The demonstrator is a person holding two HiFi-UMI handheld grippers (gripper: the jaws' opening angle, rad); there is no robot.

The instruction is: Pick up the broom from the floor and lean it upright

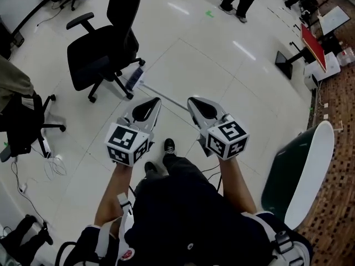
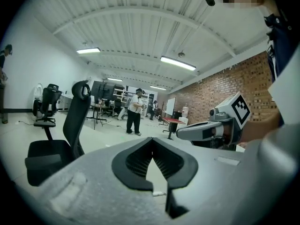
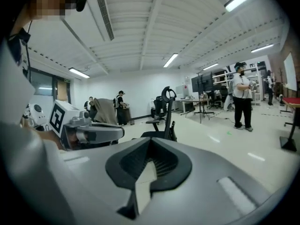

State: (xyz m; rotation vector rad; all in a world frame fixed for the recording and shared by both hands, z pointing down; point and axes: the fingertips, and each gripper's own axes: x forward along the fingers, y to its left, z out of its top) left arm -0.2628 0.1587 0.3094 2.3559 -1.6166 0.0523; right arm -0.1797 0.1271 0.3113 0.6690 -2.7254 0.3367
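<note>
Our left gripper [image 2: 151, 140] has its jaws together with nothing between them, and our right gripper [image 3: 150, 141] looks the same, closed and empty. Both are held out in front of us, side by side above the floor [image 1: 233, 76]. The broom [image 1: 162, 95] lies flat on that floor just beyond them, its brush head by the base of a black office chair [image 1: 102, 49], its handle running toward the gap between our grippers. We judge the task barely begun: the grasp, the lift and the leaning upright are all left.
</note>
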